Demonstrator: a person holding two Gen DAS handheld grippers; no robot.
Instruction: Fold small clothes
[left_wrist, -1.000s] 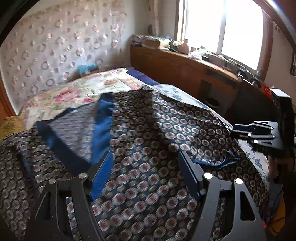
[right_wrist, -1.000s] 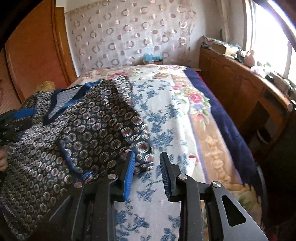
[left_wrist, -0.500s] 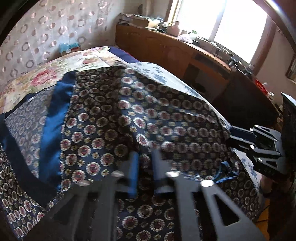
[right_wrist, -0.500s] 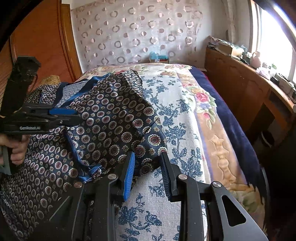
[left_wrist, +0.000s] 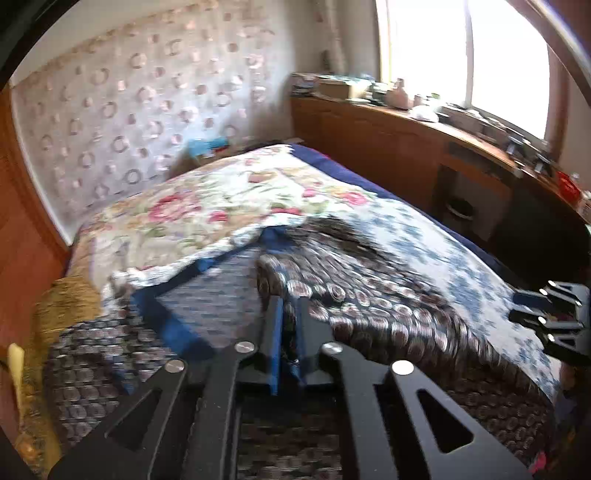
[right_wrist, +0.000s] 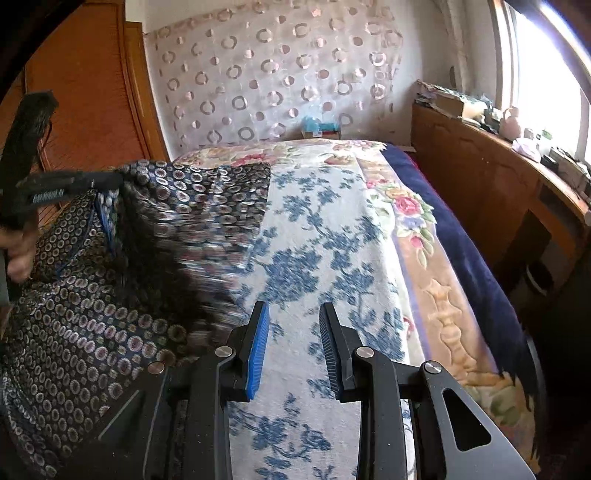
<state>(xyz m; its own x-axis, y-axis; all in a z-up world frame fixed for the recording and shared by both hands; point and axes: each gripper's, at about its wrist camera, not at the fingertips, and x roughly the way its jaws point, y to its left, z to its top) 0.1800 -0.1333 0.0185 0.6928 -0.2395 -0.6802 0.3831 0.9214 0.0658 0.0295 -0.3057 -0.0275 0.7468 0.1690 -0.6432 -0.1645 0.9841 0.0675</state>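
Observation:
A dark navy garment with a circle print and blue trim (left_wrist: 369, 306) lies on the floral bedspread (left_wrist: 207, 206). My left gripper (left_wrist: 289, 310) is shut on a fold of this garment and holds it lifted, the cloth draping to the right. In the right wrist view the garment (right_wrist: 110, 295) covers the left of the bed, blurred by motion, and the left gripper (right_wrist: 110, 181) holds its raised edge. My right gripper (right_wrist: 293, 314) is open and empty above the blue-flowered bedspread (right_wrist: 332, 236), just right of the garment's edge. It also shows in the left wrist view (left_wrist: 517, 306).
A wooden headboard panel (right_wrist: 92, 92) stands at the left. A long wooden counter (left_wrist: 424, 147) with clutter runs under the window at the right. A curtain with ring print (right_wrist: 277, 74) hangs behind the bed. A yellow cushion (left_wrist: 62, 306) lies at the bed's left edge.
My left gripper closed on the garment and lifted a fold up and to the left, uncovering blue-flowered bedspread. My right gripper stayed open, the garment's edge drawn away from it.

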